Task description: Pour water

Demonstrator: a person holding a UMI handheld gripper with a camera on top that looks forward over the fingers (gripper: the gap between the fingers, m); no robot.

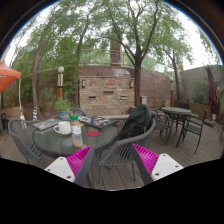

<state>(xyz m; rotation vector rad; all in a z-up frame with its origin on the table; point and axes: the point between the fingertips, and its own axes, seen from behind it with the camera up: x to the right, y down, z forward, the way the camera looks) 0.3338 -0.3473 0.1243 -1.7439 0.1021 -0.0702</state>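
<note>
A round glass-topped patio table (52,143) stands ahead and to the left of my fingers. On it a slim bottle (76,131) stands upright next to a white cup (63,128). My gripper (112,162) is open and empty, well short of the table. Its magenta pads (78,158) show at either side, with only a metal chair (112,148) and the deck seen between them.
A black bag (136,122) rests on the chair beside the table. A red item (95,132) and other small things lie on the table. More chairs and a second table (178,112) stand to the right. A brick wall (108,90) and trees stand behind.
</note>
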